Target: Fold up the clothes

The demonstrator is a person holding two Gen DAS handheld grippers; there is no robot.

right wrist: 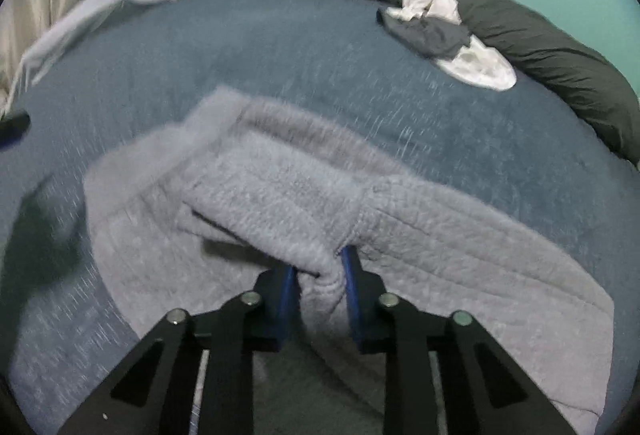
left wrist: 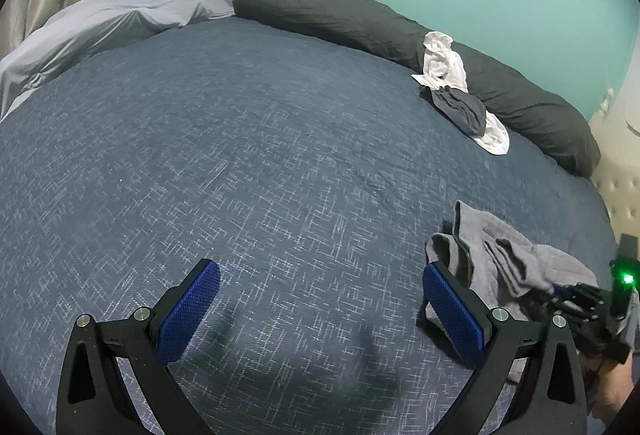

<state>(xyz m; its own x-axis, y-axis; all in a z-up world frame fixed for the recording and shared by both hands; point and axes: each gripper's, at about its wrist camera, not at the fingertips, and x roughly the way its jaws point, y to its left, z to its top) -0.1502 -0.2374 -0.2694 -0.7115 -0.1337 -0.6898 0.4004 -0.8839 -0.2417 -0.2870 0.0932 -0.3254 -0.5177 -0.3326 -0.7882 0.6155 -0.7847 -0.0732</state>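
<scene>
The grey garment (right wrist: 304,195) you are working on is a thick, quilted-looking piece with stitched lines running across it, lying crumpled on the bed (left wrist: 240,155) with one flap doubled over the rest. From your right wrist view it fills the lower middle, blurred, with a folded band crossing its centre and a wider panel spreading off to the right. A bunched ridge of that fabric runs straight down between the blue pads of your right gripper (right wrist: 320,287); its fingers (right wrist: 286,299) are drawn in close on either side and pinch the cloth. From your left wrist view the same garment (left wrist: 492,255) sits at the lower right, rumpled, just behind the right-hand finger (left wrist: 452,311) of your left gripper (left wrist: 320,299). That gripper's fingers stand wide apart over bare bedspread with nothing between them.

The bedspread is dark blue with a pale crosshatch weave. Well apart from the grey garment, toward the far edge, a small heap of other clothes lies: a white piece (left wrist: 440,59) draped partly up a long dark bolster pillow (left wrist: 360,15), and a dark grey piece (left wrist: 460,107) on top of the white. A pale grey sheet (left wrist: 100,19) is bunched at the far left corner.
</scene>
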